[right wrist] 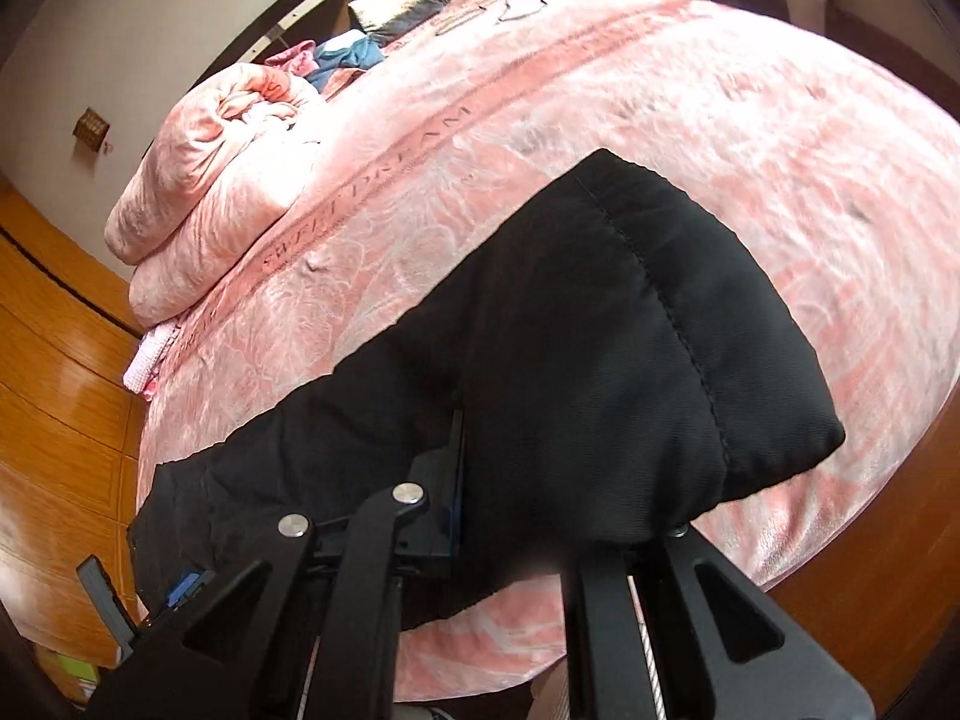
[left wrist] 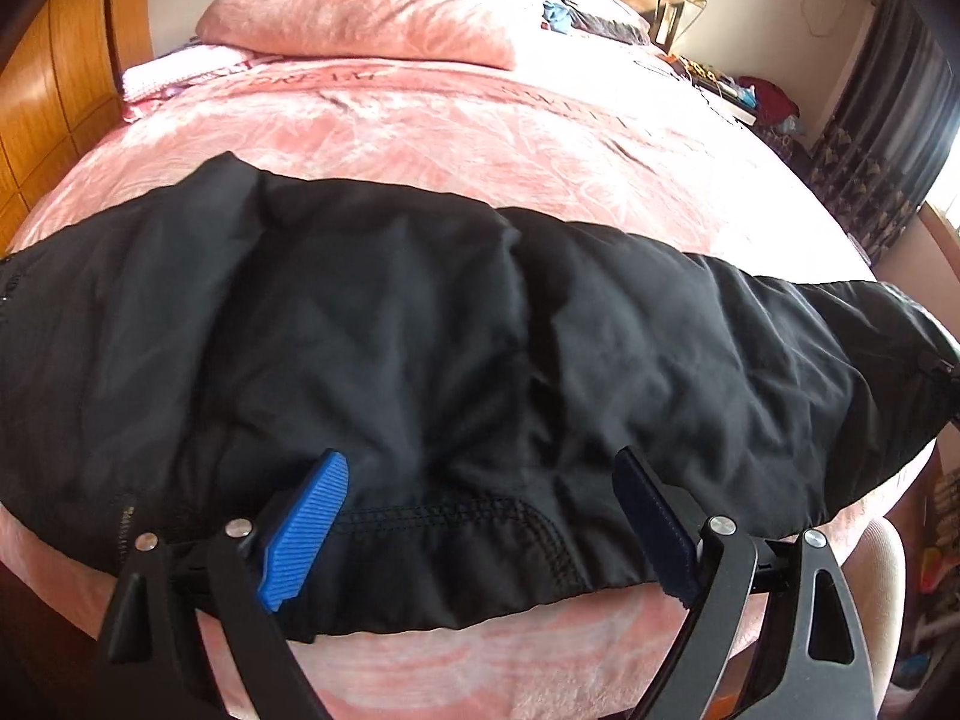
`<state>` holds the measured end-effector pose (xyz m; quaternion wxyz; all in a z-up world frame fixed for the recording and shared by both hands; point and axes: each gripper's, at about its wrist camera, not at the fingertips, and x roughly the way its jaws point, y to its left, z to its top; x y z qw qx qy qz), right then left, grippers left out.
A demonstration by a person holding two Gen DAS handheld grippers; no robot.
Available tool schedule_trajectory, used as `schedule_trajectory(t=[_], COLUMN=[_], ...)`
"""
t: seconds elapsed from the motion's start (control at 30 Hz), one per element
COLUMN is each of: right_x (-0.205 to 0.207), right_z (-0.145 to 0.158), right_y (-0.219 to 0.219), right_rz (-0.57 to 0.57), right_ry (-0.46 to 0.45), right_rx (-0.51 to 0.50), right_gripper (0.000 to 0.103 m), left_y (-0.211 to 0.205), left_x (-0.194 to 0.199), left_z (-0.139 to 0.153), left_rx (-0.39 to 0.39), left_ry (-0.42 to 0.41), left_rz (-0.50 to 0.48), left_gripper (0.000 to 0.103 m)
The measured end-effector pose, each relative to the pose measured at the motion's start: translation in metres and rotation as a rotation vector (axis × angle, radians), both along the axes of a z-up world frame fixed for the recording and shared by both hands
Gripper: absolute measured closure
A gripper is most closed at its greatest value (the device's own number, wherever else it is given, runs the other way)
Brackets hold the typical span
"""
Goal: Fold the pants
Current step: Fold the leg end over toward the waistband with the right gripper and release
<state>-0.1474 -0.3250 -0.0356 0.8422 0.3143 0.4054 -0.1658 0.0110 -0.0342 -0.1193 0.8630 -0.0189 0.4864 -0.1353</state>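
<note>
While the black nylon pants (left wrist: 456, 324) lie across the pink bed (left wrist: 420, 138), the wide-spread left hand-held gripper (left wrist: 480, 510) should pinch the stitched hem between its fingers; the right hand-held gripper (right wrist: 540, 516) is cloth-covered, grip unclear.

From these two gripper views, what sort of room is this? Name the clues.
Most likely a home bedroom: a bed with a pink cover, a folded pink quilt stacked at its head, and a wooden wardrobe alongside.

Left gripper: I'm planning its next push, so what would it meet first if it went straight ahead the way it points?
The black pants. The left gripper has open jaws straddling the stitched near edge, so cloth lies directly ahead, then pink bedding beyond. Depth is hard to judge.
</note>
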Motion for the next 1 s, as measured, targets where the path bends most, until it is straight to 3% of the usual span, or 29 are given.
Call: schedule_trajectory(t=[0.17,0.33,0.53,0.8,0.83,0.93,0.97,1.0], right_x=[0.040,0.082,0.117,0.132,0.134,0.135,0.134,0.131], right_z=[0.053,0.068,0.041,-0.013,-0.020,-0.035,-0.038,-0.038], right_y=[0.071,0.150,0.231,0.298,0.305,0.317,0.321,0.324], right_rz=[0.178,0.393,0.596,0.753,0.767,0.802,0.816,0.830], right_ry=[-0.049,-0.058,0.018,0.140,0.153,0.176,0.183,0.178], right_rx=[-0.197,-0.317,-0.362,-0.421,-0.433,-0.440,-0.437,-0.425], right_gripper=[0.095,0.094,0.094,0.093,0.091,0.059,0.041,0.034], left_y=[0.032,0.063,0.103,0.139,0.142,0.147,0.148,0.149], left_x=[0.003,0.008,0.006,0.000,0.000,0.000,0.001,-0.001], left_z=[0.012,0.012,0.016,0.012,0.011,0.008,0.007,0.007], left_rx=[-0.010,-0.018,-0.034,-0.063,-0.067,-0.082,-0.088,-0.093], left_ry=[-0.024,-0.011,-0.025,-0.012,-0.010,0.000,0.004,0.004], left_rz=[0.063,0.133,0.225,0.306,0.310,0.320,0.321,0.321], left_gripper=[0.012,0.012,0.012,0.012,0.012,0.012,0.012,0.012])
